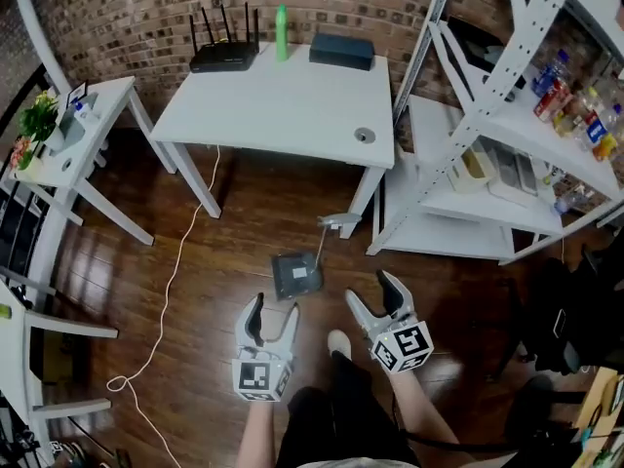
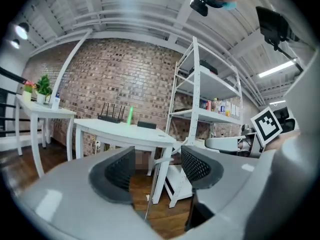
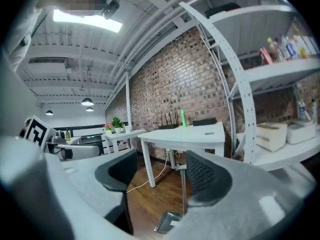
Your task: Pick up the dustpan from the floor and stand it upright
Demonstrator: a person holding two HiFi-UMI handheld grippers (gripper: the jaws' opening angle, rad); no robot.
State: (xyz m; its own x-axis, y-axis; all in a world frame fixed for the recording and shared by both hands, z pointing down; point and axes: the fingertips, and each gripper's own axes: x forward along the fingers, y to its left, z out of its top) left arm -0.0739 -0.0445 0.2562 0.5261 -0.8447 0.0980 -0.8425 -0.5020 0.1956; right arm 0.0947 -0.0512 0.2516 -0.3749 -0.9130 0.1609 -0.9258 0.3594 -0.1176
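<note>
The dustpan point(image 1: 295, 274) stands on the wooden floor in front of the white table's leg. It has a dark grey pan, and its thin handle point(image 1: 331, 224) rises above it. In the right gripper view the pan point(image 3: 167, 223) sits low between the jaws, with the handle point(image 3: 183, 194) upright. My left gripper point(image 1: 273, 317) hangs just on the near side of the pan, open and empty. To the pan's right my right gripper point(image 1: 374, 293) is also open and holds nothing. The left gripper view shows the handle point(image 2: 154, 186) beyond my left gripper's point(image 2: 157, 170) spread jaws.
A white table point(image 1: 283, 100) carries a router point(image 1: 224, 55), a green bottle point(image 1: 282, 33) and a dark box point(image 1: 342, 51). White shelving point(image 1: 487, 178) fills the right. A small white table with a plant point(image 1: 39, 117) stands left. A white cable point(image 1: 172, 281) trails over the floor. A shoe point(image 1: 338, 343) shows below.
</note>
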